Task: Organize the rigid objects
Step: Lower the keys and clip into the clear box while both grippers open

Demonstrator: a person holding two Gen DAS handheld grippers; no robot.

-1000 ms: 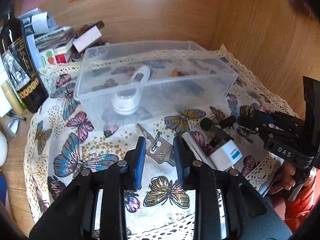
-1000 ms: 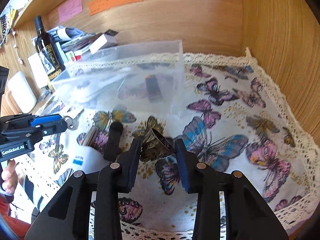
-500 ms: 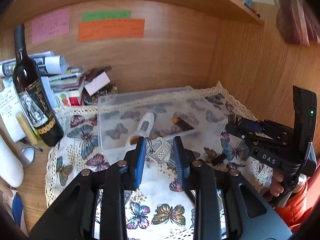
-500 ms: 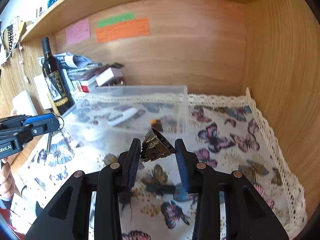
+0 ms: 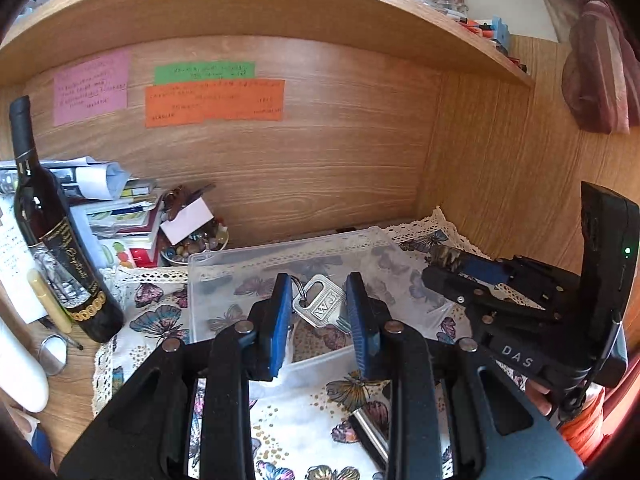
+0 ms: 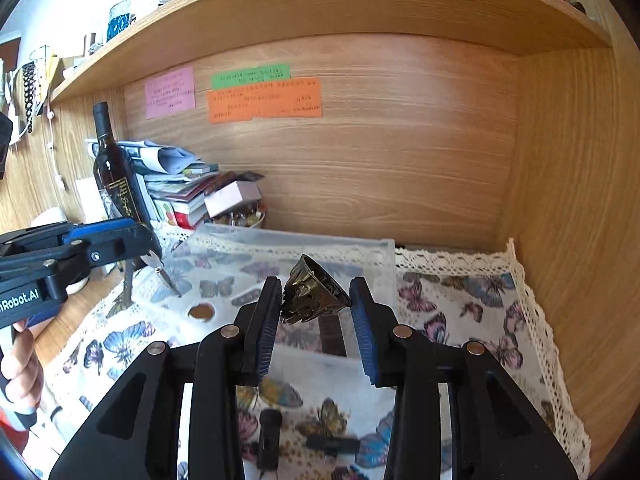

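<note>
My left gripper (image 5: 320, 312) is shut on a silver key (image 5: 320, 305) on a ring and holds it above the clear plastic box (image 5: 288, 250). My right gripper (image 6: 314, 308) is shut on a dark bronze ring (image 6: 314, 294) and holds it over the same box (image 6: 376, 248). The left gripper also shows in the right wrist view (image 6: 150, 254) with keys hanging from it. The right gripper shows in the left wrist view (image 5: 444, 258). A brown item (image 6: 201, 312) lies in the box.
A wine bottle (image 5: 52, 240) and a stack of books and papers (image 5: 120, 216) stand at the left. A butterfly cloth (image 6: 460, 312) covers the desk. Small black objects (image 6: 268, 436) lie on it in front. Wooden walls close the back and right.
Both grippers have risen from the cloth with the key and the ring, and now hang over the plastic box.
</note>
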